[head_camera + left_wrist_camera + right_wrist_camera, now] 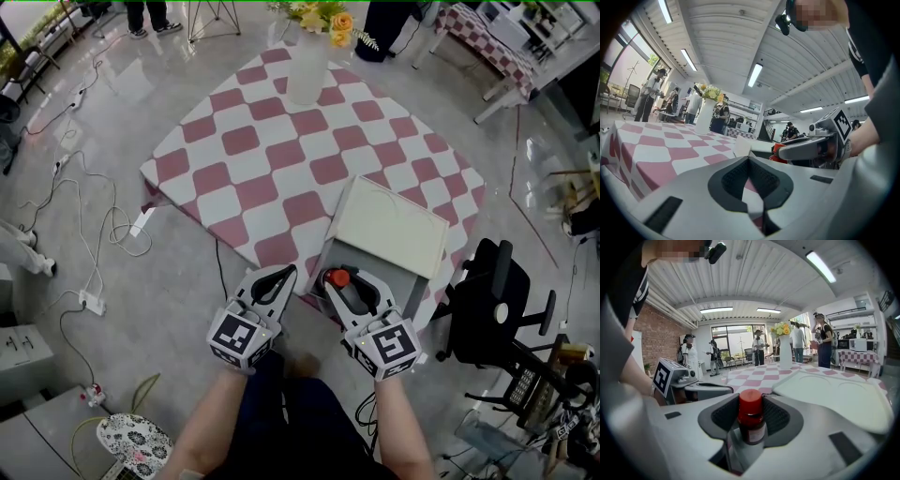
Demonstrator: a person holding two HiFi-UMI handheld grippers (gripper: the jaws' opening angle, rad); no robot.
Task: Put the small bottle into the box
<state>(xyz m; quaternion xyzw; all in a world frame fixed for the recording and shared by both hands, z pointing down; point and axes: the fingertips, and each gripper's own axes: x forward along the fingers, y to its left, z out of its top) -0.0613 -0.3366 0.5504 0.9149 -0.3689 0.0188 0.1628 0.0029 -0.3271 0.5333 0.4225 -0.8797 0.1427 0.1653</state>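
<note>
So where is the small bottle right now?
The small bottle stands upright in the right claw, red cap up. In the head view it is at the table's near edge, by the white box's near-left corner, right of the left claw.

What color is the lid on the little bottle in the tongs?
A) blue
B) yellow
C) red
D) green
C: the bottle gripped in the right tongs is capped in red.

Head view overhead, gripper views low, sharing table (281, 159)
</note>
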